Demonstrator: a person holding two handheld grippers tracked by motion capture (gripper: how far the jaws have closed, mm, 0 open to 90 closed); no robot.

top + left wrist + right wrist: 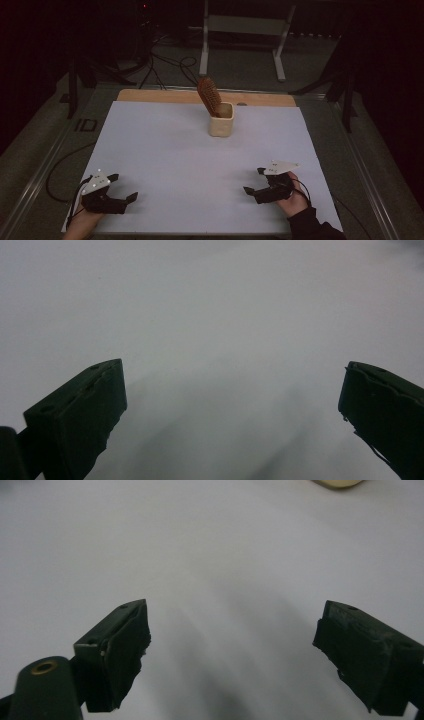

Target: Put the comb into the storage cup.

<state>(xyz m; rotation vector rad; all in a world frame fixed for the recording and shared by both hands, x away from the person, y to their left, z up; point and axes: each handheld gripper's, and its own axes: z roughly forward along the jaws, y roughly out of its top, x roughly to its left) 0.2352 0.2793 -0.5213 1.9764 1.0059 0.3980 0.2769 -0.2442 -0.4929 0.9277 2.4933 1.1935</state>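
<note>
Two hand-held grippers rest low at the near edge of the white-covered bench (165, 165), each with its jaws spread wide and nothing between them. The left hand-held gripper (125, 186) sits at the near left corner, the right hand-held gripper (254, 181) at the near right. A brown hairbrush (209, 96) stands tilted, bristle head up, in a cream cup (221, 125) near the far edge, well apart from both and roughly midway between them. The right gripper view catches the cup's base (337, 482) at its top edge.
</note>
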